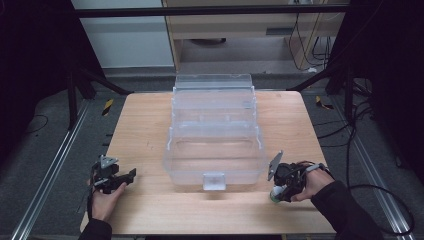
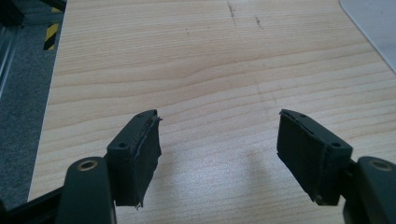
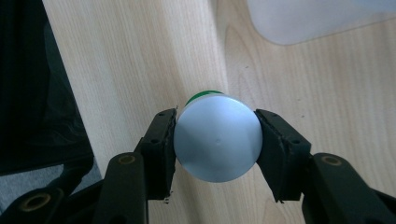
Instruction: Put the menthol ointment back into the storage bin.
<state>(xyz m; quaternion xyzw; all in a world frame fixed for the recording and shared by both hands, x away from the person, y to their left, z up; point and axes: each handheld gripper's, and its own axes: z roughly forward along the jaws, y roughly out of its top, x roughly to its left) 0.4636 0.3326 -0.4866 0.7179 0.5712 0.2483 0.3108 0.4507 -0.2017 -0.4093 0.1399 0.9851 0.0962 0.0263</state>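
A clear plastic storage box (image 1: 215, 135) with its lid open stands in the middle of the wooden table (image 1: 150, 125). My right gripper (image 1: 280, 192) is at the table's front right, shut on a small round container (image 3: 217, 137) with a silver-grey top and a green band beneath; both pads press its sides. That container (image 1: 275, 193) stands on the table just right of the box's front corner. My left gripper (image 2: 217, 154) hovers over bare wood at the front left (image 1: 122, 180), jaws wide apart with nothing between them.
A corner of the clear box (image 3: 317, 18) lies just beyond the held container. The box's edge (image 2: 373, 23) also appears at the far right of the left gripper view. Metal rails (image 1: 45, 185), cables (image 1: 385, 200) and grey floor surround the table.
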